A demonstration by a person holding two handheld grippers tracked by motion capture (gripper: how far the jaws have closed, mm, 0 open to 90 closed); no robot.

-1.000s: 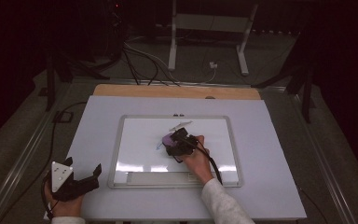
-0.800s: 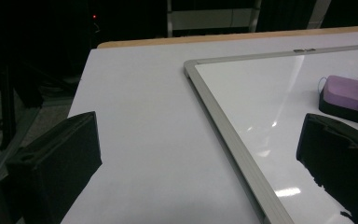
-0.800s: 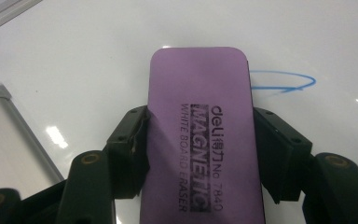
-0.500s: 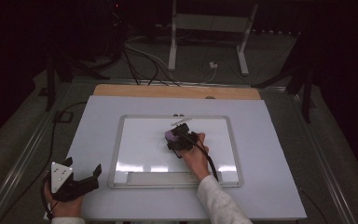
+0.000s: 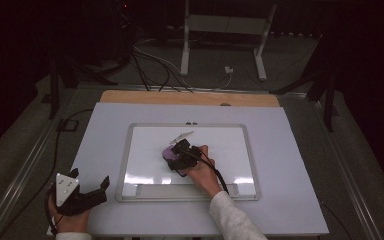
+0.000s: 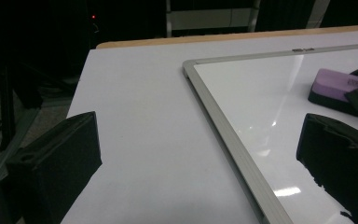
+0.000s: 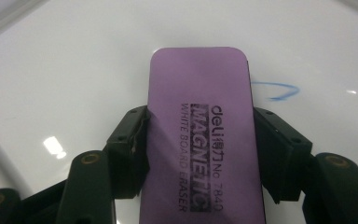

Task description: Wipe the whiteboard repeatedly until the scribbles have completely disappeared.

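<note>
On my left, the left gripper (image 5: 92, 192) rests on the white table (image 5: 105, 130) near the front corner, well apart from the work, its jaws spread wide with nothing between them; the left gripper view looks past them to the whiteboard's (image 6: 223, 126) grey frame. Moving right, the whiteboard lies flat in the middle of the table, and on its glossy face sits the purple eraser (image 7: 200, 126), roughly at the board's centre. My right gripper (image 5: 177, 156) has it pinched across the narrow width, one pad on each long side, about halfway along the body. I judge it a light block, firm in its plastic shell with a softer felt underside, so it should not deform under this grip; the printing calls it magnetic, so I expect it to cling a little to the board and drag rather than glide. Holding the long flanks mid-length seems right, since it keeps the felt flat. Just beside the eraser's far right corner is a short blue marker stroke (image 7: 275, 91), not yet wiped.
</note>
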